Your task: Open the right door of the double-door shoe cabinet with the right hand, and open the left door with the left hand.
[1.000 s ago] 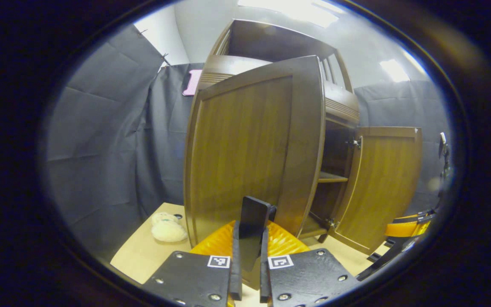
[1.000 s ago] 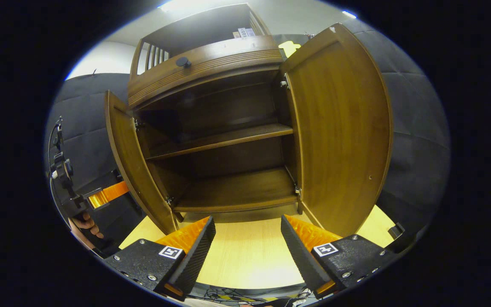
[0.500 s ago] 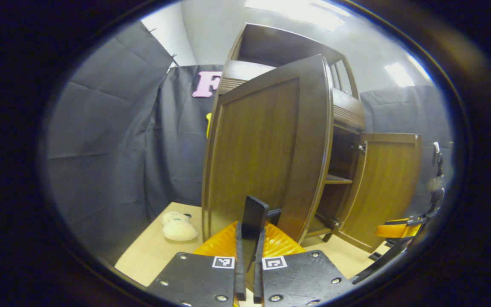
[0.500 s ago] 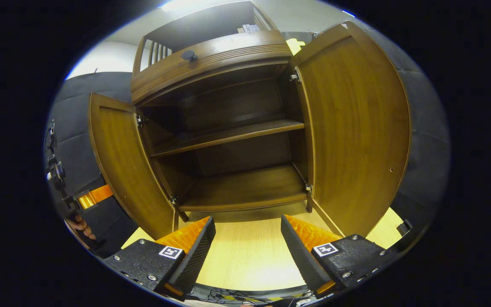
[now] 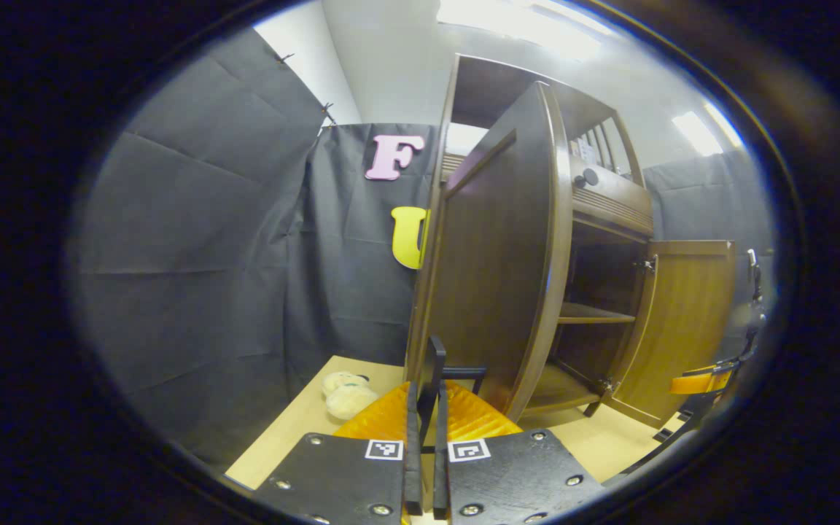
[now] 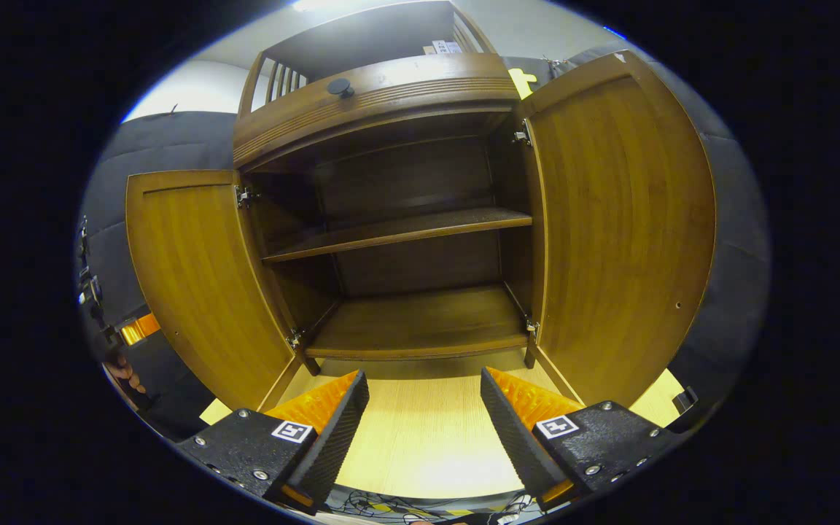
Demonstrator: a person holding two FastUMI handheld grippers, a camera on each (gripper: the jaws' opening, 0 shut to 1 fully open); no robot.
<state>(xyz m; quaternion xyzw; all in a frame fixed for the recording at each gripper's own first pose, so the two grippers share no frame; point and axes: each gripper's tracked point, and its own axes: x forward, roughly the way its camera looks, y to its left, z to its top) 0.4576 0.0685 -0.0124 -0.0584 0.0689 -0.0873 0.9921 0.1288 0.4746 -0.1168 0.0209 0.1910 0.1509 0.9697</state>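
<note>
Left tongs (image 5: pixel 426 408) pinch the black handle (image 5: pixel 436 368) of the left door (image 5: pixel 496 255), swung wide. Right tongs (image 6: pixel 424 415) stand spread over bare bench (image 6: pixel 424 445); directly ahead, shoe cabinet (image 6: pixel 405 240) open, right door (image 6: pixel 620 219) beside the right finger.

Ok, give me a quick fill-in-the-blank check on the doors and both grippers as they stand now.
1. The left gripper jaws are ____ on the left door handle.
2. The right gripper jaws stand ____, holding nothing.
3. Inside the shoe cabinet, the shelf is ____ of shoes.
4. Both the left door and the right door are ____.

Missing words: shut; open; empty; open
</note>
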